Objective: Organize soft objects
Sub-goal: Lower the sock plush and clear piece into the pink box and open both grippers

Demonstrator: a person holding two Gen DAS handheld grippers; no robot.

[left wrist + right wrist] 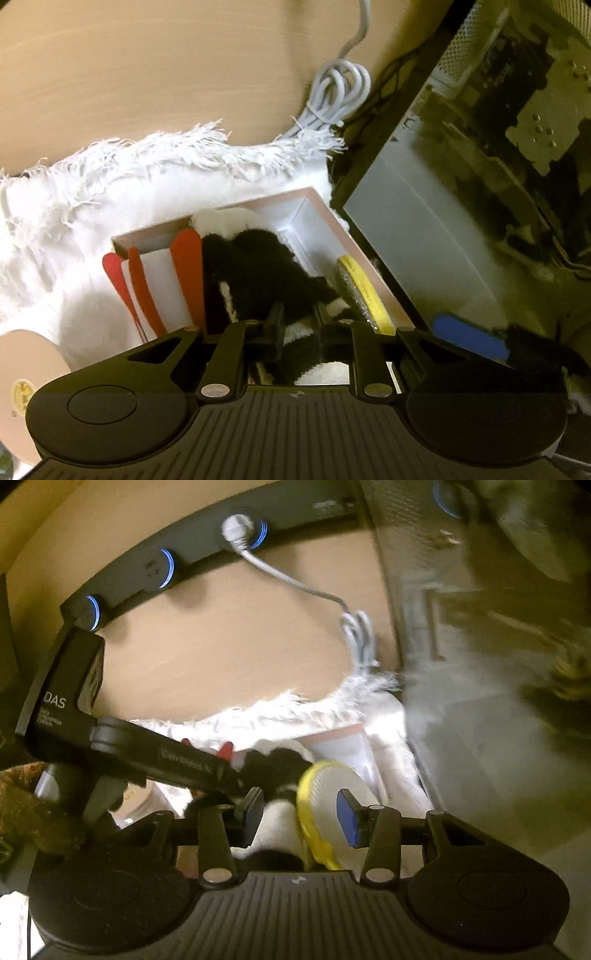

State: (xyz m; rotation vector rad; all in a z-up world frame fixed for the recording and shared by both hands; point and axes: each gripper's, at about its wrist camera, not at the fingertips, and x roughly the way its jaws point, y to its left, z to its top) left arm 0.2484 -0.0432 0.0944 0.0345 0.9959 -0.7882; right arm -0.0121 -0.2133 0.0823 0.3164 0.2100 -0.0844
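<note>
red-and-white item [166, 280]: stands at the box's 9 o'clock wall.
plush toy [258, 273]: black-and-white, mid-box at my 12 o'clock, long axis running 12-to-6.
my left gripper [299, 325]: clamped tight on its fur (nearer hand).
box [354, 240]: white, on fringed cloth.
yellow-rimmed pad [328, 805]: between my right gripper [303, 816] jaws, part-open, untouched.

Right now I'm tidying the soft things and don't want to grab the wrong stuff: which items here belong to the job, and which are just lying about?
Belongs to the job:
- black and white plush toy
- pink-rimmed box
- yellow-edged pad
- left gripper, shut on the plush toy
- right gripper, open around the pad

Lying about:
- coiled white cable
- computer case
- fringed white cloth
- wooden table
</note>
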